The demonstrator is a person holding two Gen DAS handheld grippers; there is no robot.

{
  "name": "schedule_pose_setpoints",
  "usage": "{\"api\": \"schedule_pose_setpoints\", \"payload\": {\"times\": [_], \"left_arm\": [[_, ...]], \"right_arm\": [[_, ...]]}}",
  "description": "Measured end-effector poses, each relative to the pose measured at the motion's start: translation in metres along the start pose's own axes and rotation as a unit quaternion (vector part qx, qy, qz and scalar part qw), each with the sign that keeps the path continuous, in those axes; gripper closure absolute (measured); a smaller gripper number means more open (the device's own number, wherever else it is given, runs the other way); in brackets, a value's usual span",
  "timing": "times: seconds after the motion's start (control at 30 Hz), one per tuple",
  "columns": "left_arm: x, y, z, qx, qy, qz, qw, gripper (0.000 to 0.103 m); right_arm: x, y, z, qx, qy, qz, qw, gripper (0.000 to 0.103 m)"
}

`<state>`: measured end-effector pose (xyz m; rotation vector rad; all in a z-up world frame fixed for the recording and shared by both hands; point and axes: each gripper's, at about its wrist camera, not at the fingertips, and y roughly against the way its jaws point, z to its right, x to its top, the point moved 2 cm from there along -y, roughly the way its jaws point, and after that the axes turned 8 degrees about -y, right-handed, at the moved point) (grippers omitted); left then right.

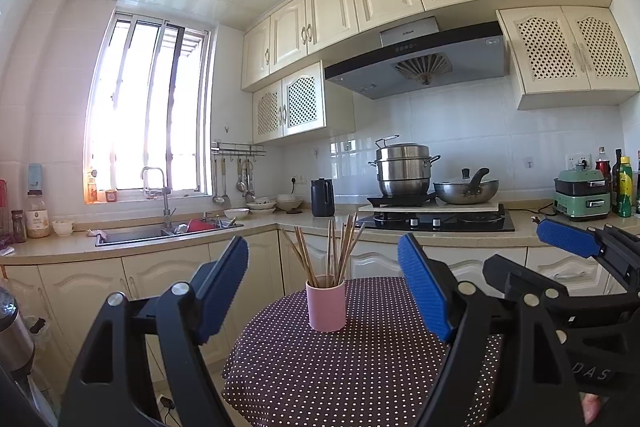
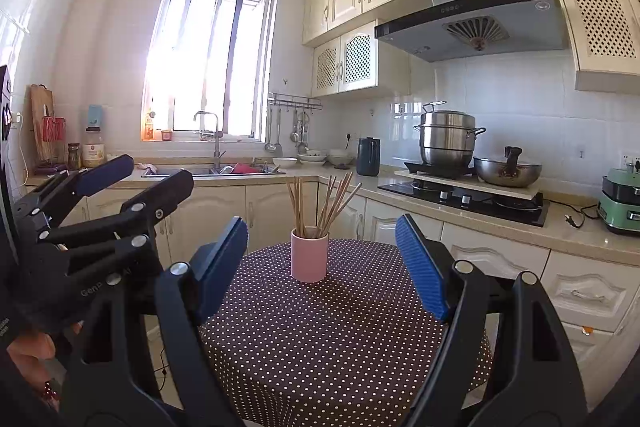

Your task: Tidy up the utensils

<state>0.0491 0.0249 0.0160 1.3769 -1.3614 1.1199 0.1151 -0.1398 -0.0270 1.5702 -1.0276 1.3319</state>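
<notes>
A pink cup (image 1: 326,305) (image 2: 309,255) stands upright on a round table with a brown polka-dot cloth (image 1: 360,367) (image 2: 340,327). Several wooden chopsticks (image 1: 332,253) (image 2: 320,207) stand in it, fanned out. My left gripper (image 1: 324,287) is open and empty, held above the table's near side, with the cup ahead between its blue pads. My right gripper (image 2: 322,259) is open and empty too, level with the left one. Each gripper shows at the edge of the other's view: the right one (image 1: 568,247), the left one (image 2: 120,179).
Behind the table runs an L-shaped kitchen counter with a sink (image 1: 160,233), bowls (image 1: 276,205), a dark kettle (image 1: 322,197), a hob with a steel steamer pot (image 1: 404,167) and a wok (image 1: 466,189), and a green appliance (image 1: 582,197). Floor gap lies left of the table.
</notes>
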Motion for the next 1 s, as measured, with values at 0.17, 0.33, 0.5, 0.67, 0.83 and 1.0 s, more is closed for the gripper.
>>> {"api": "schedule_pose_setpoints", "payload": {"times": [0.17,0.33,0.5,0.67,0.83,1.0], "left_arm": [[-0.003,-0.023,-0.001,0.001,-0.001,-0.01,1.0,0.027],[-0.002,-0.045,-0.002,0.005,-0.004,-0.014,0.9999,0.027],[-0.004,-0.069,0.0,0.009,-0.01,-0.024,0.9996,0.027],[-0.011,-0.099,0.001,0.012,-0.013,-0.04,0.9991,0.027],[-0.023,-0.133,0.004,0.01,-0.01,-0.066,0.9977,0.027],[-0.045,-0.173,0.008,-0.004,0.005,-0.109,0.994,0.027]], "right_arm": [[0.0,-0.021,0.005,0.002,-0.003,-0.008,1.0,0.027],[0.003,-0.044,0.01,0.006,-0.007,-0.013,1.0,0.027],[0.002,-0.069,0.016,0.008,-0.012,-0.022,1.0,0.027],[-0.004,-0.097,0.022,0.007,-0.018,-0.035,0.999,0.027],[-0.014,-0.126,0.03,0.005,-0.024,-0.056,0.998,0.027],[-0.03,-0.16,0.042,-0.002,-0.027,-0.087,0.996,0.027]]}}
